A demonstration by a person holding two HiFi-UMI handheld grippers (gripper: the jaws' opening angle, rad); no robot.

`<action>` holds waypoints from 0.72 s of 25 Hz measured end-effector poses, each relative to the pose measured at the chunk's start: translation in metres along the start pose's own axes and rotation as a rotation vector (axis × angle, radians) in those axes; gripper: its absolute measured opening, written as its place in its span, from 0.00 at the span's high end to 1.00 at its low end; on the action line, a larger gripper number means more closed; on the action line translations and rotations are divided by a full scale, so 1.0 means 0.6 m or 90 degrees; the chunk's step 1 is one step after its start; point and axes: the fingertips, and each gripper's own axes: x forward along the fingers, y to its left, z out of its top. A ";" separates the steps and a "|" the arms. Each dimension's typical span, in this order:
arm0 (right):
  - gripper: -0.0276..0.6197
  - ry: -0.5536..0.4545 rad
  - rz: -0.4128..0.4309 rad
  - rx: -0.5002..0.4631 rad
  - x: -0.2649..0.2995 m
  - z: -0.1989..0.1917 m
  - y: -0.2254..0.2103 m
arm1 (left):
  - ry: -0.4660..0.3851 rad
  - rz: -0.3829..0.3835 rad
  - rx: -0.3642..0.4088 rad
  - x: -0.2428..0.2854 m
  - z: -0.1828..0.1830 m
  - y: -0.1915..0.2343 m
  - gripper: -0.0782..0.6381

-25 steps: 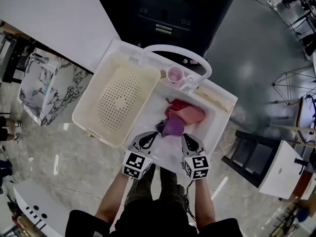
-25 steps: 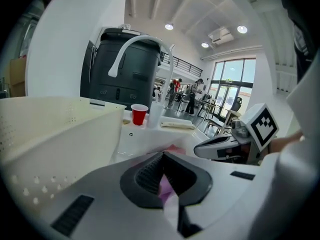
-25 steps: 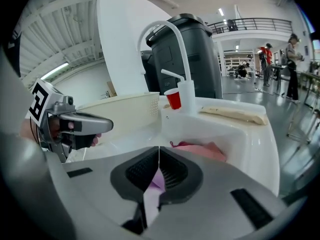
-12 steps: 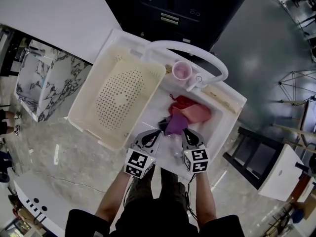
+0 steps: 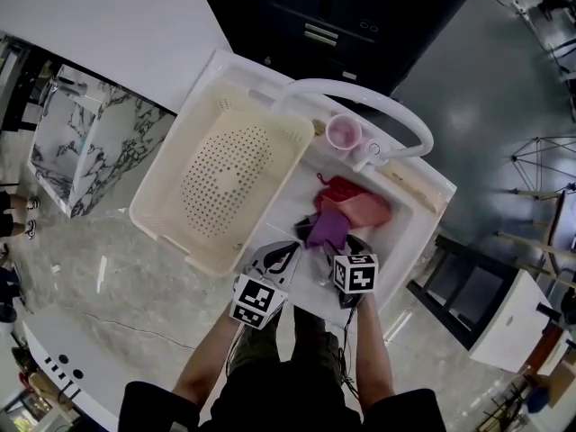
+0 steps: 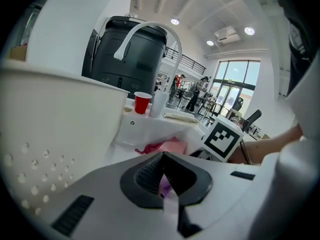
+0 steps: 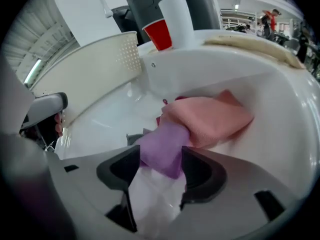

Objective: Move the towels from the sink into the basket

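Three towels lie heaped in the white sink (image 5: 292,187): a red one (image 5: 337,190), a pink one (image 5: 367,209) and a purple one (image 5: 328,229). My right gripper (image 5: 335,252) points steeply down into the sink at the purple towel. Its jaws have just been opening and stand wide, and the near end of the purple towel (image 7: 162,151) lies between them. The pink towel (image 7: 210,118) sits just behind it. My left gripper (image 5: 283,256) hovers at the sink's near edge beside the basket, jaws together with nothing in them. The cream perforated basket (image 5: 225,174) is empty.
A curved white faucet (image 5: 364,97) arches over the sink's far side, with a red cup (image 5: 344,133) beside it. A dark cloth (image 5: 301,229) lies left of the purple towel. A long pale item (image 5: 409,187) rests on the sink's right rim.
My right gripper has dropped and tipped down onto the purple towel. The left gripper has stayed by the sink's near edge.
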 end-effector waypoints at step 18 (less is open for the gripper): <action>0.89 0.031 -0.037 0.000 0.025 -0.008 -0.016 | 0.011 0.013 -0.021 -0.006 -0.021 0.005 0.88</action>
